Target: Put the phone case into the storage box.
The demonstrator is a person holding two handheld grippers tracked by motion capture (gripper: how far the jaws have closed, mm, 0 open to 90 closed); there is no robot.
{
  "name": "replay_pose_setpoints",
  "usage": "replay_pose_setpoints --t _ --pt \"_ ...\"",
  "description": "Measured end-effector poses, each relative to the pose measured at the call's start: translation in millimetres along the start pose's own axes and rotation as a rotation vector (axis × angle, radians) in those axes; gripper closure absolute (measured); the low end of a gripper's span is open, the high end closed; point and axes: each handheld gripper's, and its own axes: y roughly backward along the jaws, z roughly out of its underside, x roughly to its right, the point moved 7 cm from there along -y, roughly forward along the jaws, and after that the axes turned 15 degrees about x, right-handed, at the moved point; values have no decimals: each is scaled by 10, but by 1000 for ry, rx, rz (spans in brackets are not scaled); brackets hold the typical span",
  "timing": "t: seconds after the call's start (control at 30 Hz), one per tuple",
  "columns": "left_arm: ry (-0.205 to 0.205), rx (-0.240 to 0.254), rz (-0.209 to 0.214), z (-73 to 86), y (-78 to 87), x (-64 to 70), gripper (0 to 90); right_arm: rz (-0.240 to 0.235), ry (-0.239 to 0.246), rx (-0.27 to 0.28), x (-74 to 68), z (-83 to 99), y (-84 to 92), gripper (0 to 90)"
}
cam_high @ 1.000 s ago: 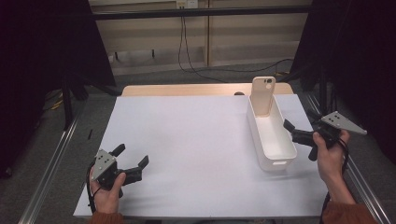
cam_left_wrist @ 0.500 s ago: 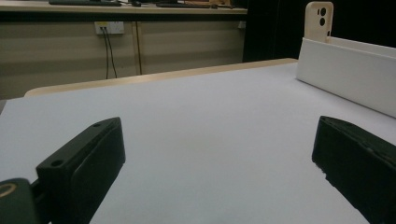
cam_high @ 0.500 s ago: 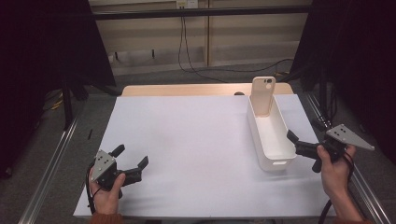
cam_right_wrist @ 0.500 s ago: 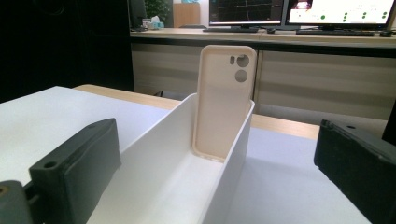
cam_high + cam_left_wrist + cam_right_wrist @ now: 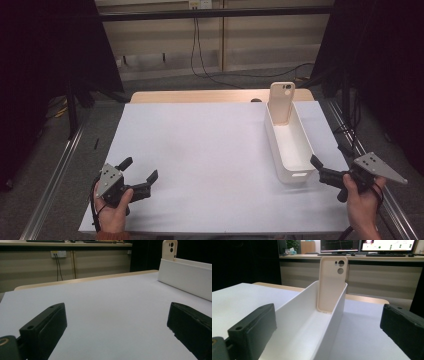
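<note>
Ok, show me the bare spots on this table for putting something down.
The white sheet is bare between the left gripper and the white bin. It is tight only at the right edge, where the right gripper sits by the bin's near end.

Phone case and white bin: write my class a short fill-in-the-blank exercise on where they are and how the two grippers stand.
1. The beige phone case stands upright at the ____ end of the white bin.
2. The jaws of the right gripper are ____.
3. The left gripper holds ____.
4. In the high view, the white bin lies on the ____ side of the table.

Missing words: far; open; nothing; right
</note>
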Motion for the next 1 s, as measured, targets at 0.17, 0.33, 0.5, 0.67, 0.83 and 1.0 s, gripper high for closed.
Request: replay_pose_setpoints --t 0.17,0.33,0.5,0.67,0.83,1.0 --pt "2 0 0 7 -10 -2 27 17 -13 -4 -36 60 167 2" --pt "3 -7 -7 18 21 5 27 19 -19 -19 -107 121 314 1" --pt "2 -15 -20 27 44 -12 27 24 -29 -35 -144 172 406 0" --pt "-6 -16 -10 22 41 0 27 20 -24 -50 -186 255 492 0" --pt "16 -20 -19 34 53 -19 27 26 -46 -24 -166 222 496 0" --pt "12 -17 -25 26 70 -22 26 12 -52 -34 -185 249 463 0"
